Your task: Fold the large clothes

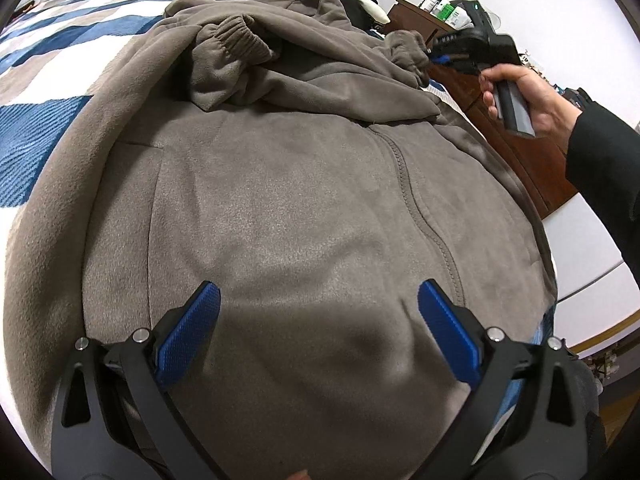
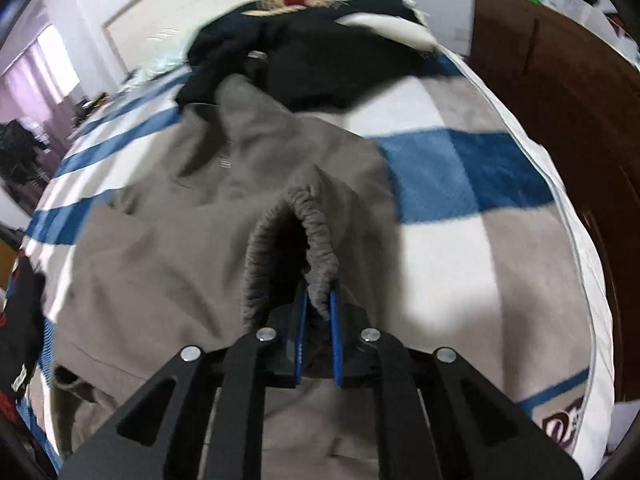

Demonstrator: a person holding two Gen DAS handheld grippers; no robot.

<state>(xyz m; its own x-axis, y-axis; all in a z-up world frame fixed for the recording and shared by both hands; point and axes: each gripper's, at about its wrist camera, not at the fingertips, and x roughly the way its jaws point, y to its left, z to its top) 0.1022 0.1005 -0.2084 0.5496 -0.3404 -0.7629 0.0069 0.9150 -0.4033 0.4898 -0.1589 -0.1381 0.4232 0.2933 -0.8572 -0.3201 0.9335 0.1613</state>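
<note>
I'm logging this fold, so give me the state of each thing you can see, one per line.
left gripper: open, above the sweatshirt body, holding nothing.
right gripper: shut on the sleeve cuff.
sleeve cuff: pinched, lifted off the bed.
grey sweatshirt: spread on the bed, other sleeve folded across it.
dark clothes: heaped, unfolded.
bedspread: lying flat.

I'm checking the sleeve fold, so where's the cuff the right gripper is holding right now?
The ribbed cuff is pinched in the right gripper, over the grey hoodie; in the left wrist view, upper right, near the wooden dresser.
</note>
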